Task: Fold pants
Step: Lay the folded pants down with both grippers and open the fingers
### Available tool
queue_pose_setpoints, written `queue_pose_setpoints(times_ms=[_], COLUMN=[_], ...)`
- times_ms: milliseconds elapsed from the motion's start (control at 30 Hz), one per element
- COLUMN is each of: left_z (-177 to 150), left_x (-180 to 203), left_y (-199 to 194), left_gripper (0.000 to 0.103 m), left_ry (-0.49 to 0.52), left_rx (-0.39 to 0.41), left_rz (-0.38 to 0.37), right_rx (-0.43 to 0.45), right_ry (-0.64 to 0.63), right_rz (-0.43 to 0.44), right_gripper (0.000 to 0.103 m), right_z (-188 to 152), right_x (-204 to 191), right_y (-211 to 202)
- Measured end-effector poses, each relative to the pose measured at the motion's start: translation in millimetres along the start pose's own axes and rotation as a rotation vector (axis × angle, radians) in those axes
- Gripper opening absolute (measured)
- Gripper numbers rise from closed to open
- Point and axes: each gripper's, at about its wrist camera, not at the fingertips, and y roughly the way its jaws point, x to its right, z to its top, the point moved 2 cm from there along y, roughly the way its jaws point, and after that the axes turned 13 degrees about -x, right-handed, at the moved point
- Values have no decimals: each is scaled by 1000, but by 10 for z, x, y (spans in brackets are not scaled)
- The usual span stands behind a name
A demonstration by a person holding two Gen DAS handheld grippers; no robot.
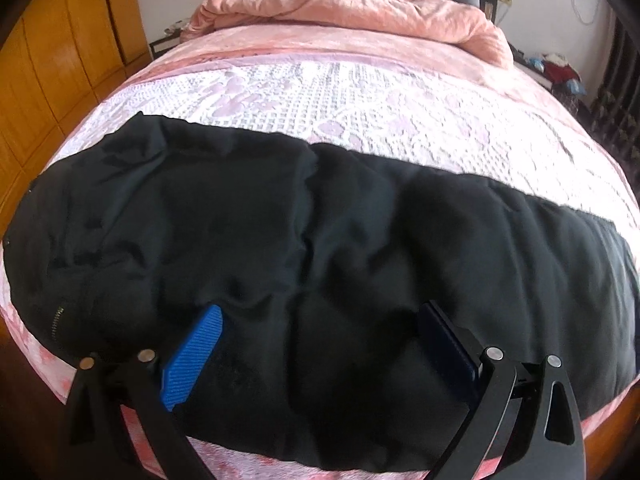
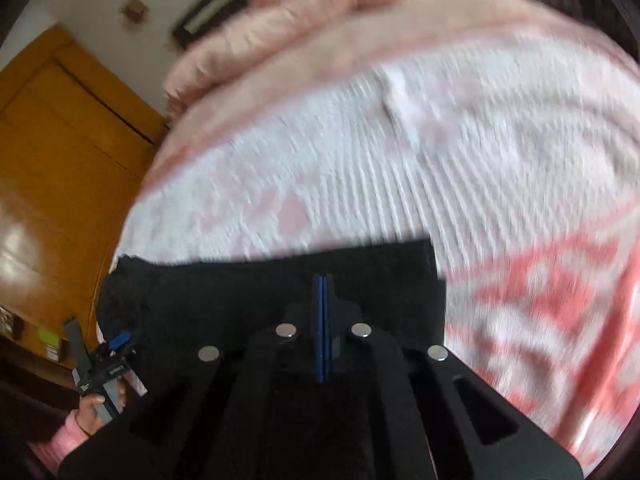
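Black pants lie lengthwise across the bed, waist and zipper at the left, legs running right. My left gripper is open, its blue pads spread wide just over the near edge of the pants, holding nothing. My right gripper is shut on the pants at the leg end, the blue pads pressed together with black cloth in them. The right view is motion-blurred. The left gripper also shows far left in the right wrist view, in a hand.
The bed has a pink and white patterned cover. A crumpled pink quilt is piled at the head. A wooden wardrobe stands to the left. Clutter sits at the far right.
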Motion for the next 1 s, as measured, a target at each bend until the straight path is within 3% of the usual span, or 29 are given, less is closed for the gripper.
queue_pose_setpoints(times_ms=[67,133,233,300,433,500,567,633,667,700,800,1000], left_z=[7,9,18,15,7,1,-4,-11,-14,-14,-12,15], left_x=[42,108,191,224,270,286,297,291,283,278,263,280], left_y=[-40,-85,-103,-105,-95,-86,-68,-48,-37,-31,-10,5], left_gripper=[99,99,99,99,99,99,99,99,99,99,99,99], left_ry=[8,31,69,77,84,90,93,87,82,79,74,56], left_rx=[15,32,32,31,23,21,13,7,4,2,-3,16], left_rz=[-20,-21,-17,-21,-32,-28,-23,-24,-25,-26,-22,0], right_rx=[-9,-58,-122,-137,-137,-140,-159,-184,-193,-198,-184,-125], right_ry=[28,64,61,59,98,117,126,122,119,113,87,75], right_rz=[-23,-1,-37,-62,-38,-2,49,87,94,102,125,88], right_gripper=[1,7,17,45,59,79,78,63,45,19,9,6], right_z=[67,75,-49,-154,-249,-271,-265,-246,-233,-220,-168,-15], right_x=[50,146,250,307,445,515,550,536,533,529,496,474], right_y=[-42,0,57,67,74,82,133,195,217,235,226,133])
